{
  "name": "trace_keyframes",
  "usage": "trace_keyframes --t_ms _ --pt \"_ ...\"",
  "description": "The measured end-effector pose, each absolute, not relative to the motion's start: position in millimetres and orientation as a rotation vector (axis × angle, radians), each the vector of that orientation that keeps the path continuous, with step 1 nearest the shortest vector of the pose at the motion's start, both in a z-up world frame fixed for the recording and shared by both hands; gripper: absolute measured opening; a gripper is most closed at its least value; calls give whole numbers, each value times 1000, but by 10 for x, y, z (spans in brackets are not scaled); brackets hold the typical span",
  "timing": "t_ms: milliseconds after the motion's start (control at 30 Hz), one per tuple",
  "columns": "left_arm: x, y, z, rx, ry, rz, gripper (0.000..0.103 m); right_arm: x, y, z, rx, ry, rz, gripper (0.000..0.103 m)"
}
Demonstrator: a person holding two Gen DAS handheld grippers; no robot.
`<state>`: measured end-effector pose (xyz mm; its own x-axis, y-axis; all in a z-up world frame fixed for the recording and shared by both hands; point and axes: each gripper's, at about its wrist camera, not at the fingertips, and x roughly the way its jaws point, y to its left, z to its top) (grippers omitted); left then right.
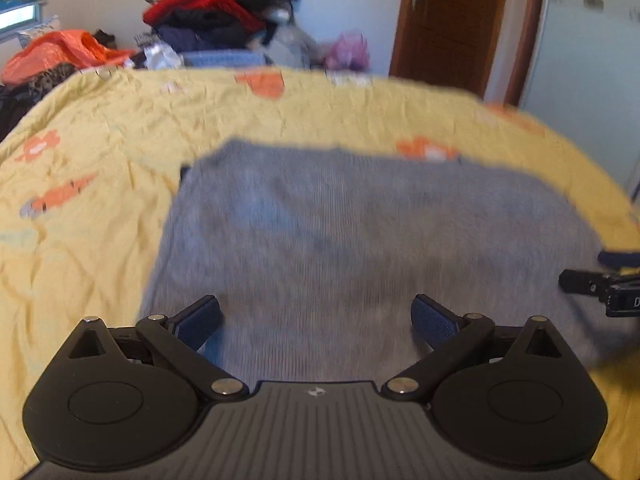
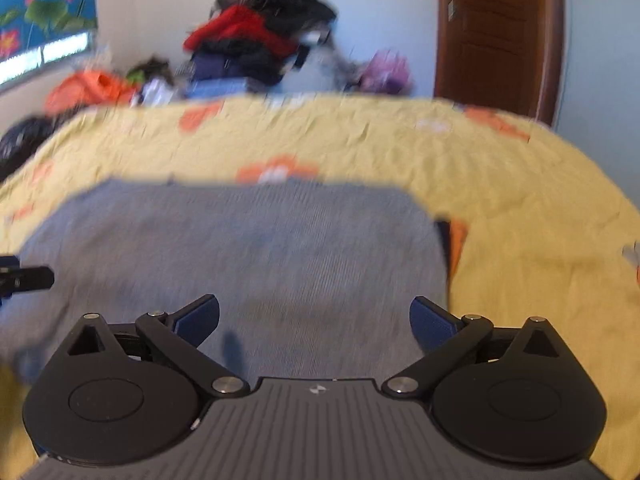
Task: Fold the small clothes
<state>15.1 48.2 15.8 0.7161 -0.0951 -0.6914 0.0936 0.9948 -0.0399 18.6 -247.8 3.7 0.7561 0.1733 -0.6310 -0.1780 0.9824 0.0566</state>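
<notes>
Both the left gripper [image 1: 316, 320] and right gripper [image 2: 314, 320] hang spread and empty over the grey knit garment [image 1: 360, 240], lying flat on the yellow bedsheet [image 1: 100, 128]. Each should probably pinch its near corner, around 6 o'clock, and carry it evenly toward 12.

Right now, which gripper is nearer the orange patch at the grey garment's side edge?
Right. The right gripper hovers over the grey garment near the orange patch; the left gripper is over its opposite side.
</notes>
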Motion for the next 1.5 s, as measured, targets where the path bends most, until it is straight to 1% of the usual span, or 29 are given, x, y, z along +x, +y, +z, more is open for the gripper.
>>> trace_keyframes --t_ms 67,100,200,300,367,400,467,533,600,633,667,733,800,867,933,1033,1100,1133,1200,1233,1267,1333,1400,1500 --pt "42 454 50 97 726 -114 103 93 -2397 -116 -122 712 205 101" --pt "30 495 42 100 721 -132 103 9 -2395 -144 -169 670 219 102" --pt "93 597 76 112 745 -154 103 -22 -2561 -162 -153 675 258 102" --pt "100 648 187 93 788 -135 102 37 -2629 -63 -155 731 247 102" --pt "-26 723 296 30 773 -128 103 20 -2668 60 -88 761 202 95" --pt "-97 781 336 -22 768 -130 103 -45 -2689 125 -39 739 226 95" --pt "-213 863 341 -89 771 -128 103 -220 -2674 215 -1 671 298 102" --pt "-268 856 278 -55 794 -110 103 -280 -2576 198 -46 674 316 102" --pt "-294 818 199 15 823 -109 102 -280 -2467 70 -127 722 332 102" --pt "-328 805 209 42 817 -102 102 -253 -2431 -16 -162 766 337 99" --pt "-365 799 255 52 799 -102 102 -258 -2434 -40 -157 772 338 100" --pt "-412 747 407 52 737 -116 102 -253 -2467 65 -94 772 346 98" --pt "-382 600 533 58 665 -159 102 -203 -2440 236 -44 723 353 100" --pt "-284 363 539 100 640 -205 103 -110 -2310 366 -12 673 366 102" --pt "-183 127 439 142 662 -242 102 41 -2126 394 1 679 398 102" --pt "-126 -53 156 197 777 -268 103 159 -1807 214 -93 757 422 102" --pt "-263 -3 112 198 740 -291 103 86 -1699 -8 -192 823 406 103" --pt "-279 55 129 171 756 -290 103 9 -1768 -45 -154 799 405 102" --pt "-290 209 211 97 791 -279 102 -115 -1842 -56 -181 766 442 103" --pt "-344 305 273 56 770 -253 102 -121 -1899 -19 -147 783 438 102" --pt "-400 422 347 4 744 -231 102 -131 -1984 42 -93 796 427 99" --pt "-535 709 440 -126 706 -169 103 -217 -2250 163 84 791 422 99" --pt "-629 1015 448 -274 720 -77 103 -305 -2616 234 295 786 403 100" --pt "-702 1394 325 -473 778 50 102 -425 -3153 162 578 843 319 100"
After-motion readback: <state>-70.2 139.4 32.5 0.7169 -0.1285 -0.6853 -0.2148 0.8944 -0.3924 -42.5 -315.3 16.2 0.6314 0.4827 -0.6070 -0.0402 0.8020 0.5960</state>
